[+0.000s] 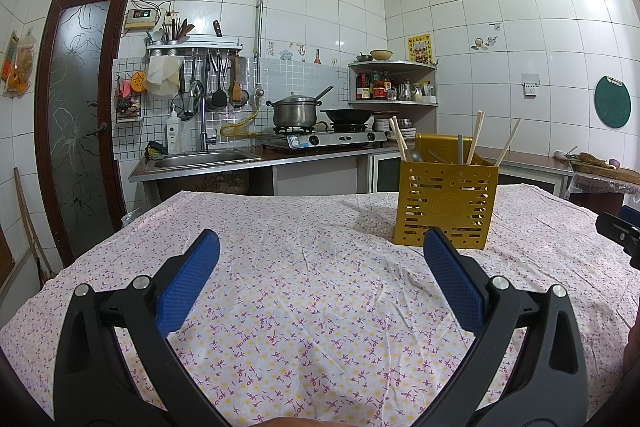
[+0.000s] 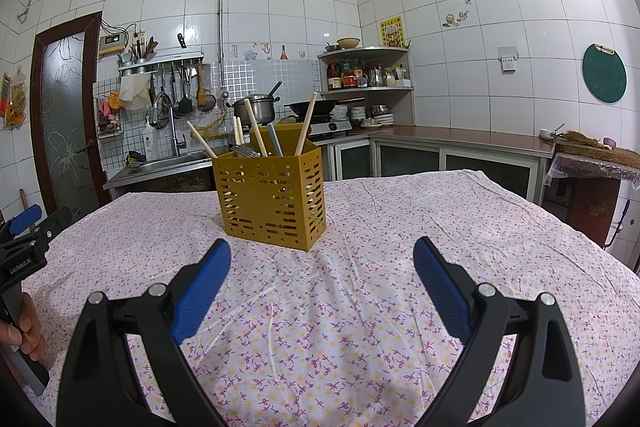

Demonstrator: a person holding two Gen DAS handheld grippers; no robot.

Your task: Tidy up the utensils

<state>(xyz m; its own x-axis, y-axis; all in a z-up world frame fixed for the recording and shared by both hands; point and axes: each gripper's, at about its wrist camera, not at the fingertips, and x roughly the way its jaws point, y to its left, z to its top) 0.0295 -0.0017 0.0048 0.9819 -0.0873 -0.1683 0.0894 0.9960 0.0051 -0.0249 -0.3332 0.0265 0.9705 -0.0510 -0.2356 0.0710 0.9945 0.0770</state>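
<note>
2 grippers (image 1: 320, 243) (image 2: 322, 251) spread wide (empty), yellow utensil caddy (image 2: 272, 197) holding chopsticks (image 2: 306, 125)

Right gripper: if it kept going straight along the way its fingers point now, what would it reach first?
Probably the yellow utensil caddy. The right gripper is open and empty above the floral tablecloth, and the caddy stands just left of its centre line, so it may clip the caddy's right corner or narrowly pass it; depth is unclear.

Yellow perforated caddy (image 2: 271, 195) on pink-and-yellow floral tablecloth (image 2: 360, 327).
</note>
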